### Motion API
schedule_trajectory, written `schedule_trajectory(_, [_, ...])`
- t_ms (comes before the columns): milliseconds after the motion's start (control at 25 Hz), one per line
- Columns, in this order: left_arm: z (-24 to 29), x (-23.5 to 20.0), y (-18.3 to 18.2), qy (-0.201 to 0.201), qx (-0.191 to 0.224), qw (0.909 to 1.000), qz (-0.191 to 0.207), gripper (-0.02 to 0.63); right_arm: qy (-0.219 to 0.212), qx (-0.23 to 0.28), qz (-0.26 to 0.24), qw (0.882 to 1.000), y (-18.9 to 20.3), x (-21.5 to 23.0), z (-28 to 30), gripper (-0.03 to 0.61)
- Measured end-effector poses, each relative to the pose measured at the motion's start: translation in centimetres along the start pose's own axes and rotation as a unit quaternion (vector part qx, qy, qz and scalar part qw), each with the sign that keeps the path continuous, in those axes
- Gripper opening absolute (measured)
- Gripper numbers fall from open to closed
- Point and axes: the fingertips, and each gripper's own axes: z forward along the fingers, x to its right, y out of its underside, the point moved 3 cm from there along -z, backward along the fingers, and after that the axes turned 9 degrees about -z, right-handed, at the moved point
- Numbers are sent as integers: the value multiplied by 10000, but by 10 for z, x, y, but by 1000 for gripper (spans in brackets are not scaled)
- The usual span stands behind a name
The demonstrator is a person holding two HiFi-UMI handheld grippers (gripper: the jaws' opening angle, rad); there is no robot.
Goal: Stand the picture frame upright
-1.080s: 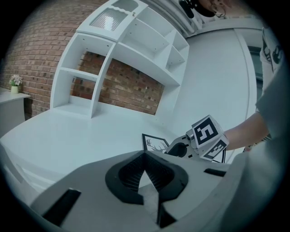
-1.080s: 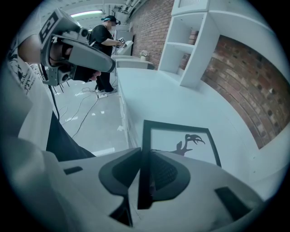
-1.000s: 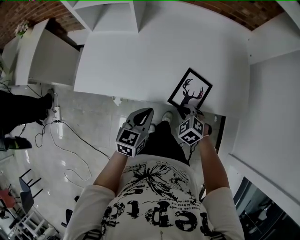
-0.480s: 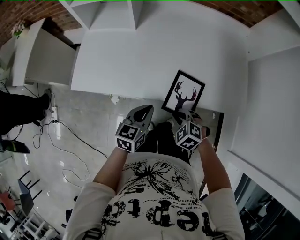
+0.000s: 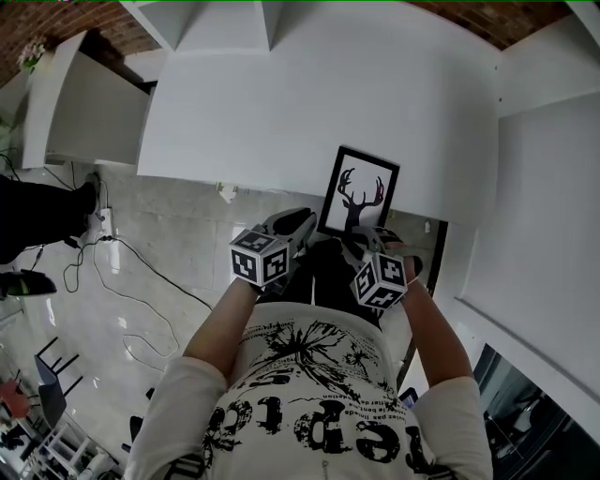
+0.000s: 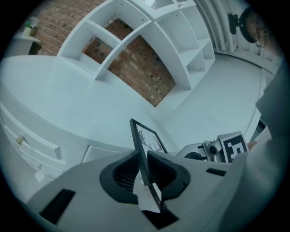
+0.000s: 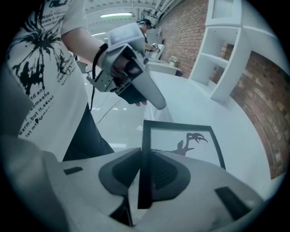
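Note:
The picture frame (image 5: 359,192) is black-edged with a deer silhouette, and it is held tilted over the near edge of the white table (image 5: 281,112). My right gripper (image 5: 368,236) is shut on its lower edge; in the right gripper view the frame (image 7: 181,140) rises from between the jaws (image 7: 144,156). My left gripper (image 5: 302,221) is at the lower left corner. In the left gripper view the frame's edge (image 6: 147,138) runs between the jaws (image 6: 143,156), which are opening but lie close against both faces.
White open shelving (image 5: 225,28) stands at the table's far side against a brick wall. A white cabinet (image 5: 553,187) flanks the right. Cables (image 5: 141,272) trail over the tiled floor at the left, near another person's dark shoe (image 5: 89,202).
The right gripper has turned the frame from a slant to nearly square and carried it left. The left gripper has swung right to the frame's lower left corner, and the frame's edge now sits between its jaws.

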Motion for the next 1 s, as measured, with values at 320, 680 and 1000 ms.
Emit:
schedule_trajectory(320, [18,-9,8,380,-342,9947,-890,127,-291,87,-437,9986,-6,-24,-3,72])
schedule_trajectory(680, [44,-19,22,873,-862,9769,-1752,185,-274,99,-453,9985,-7,-26,-2,72])
schedule_trajectory(1000, [59,-12,27,1303,-1039,9608,-2217,95,-347,146,-459,9982,-2,-21,-1,72])
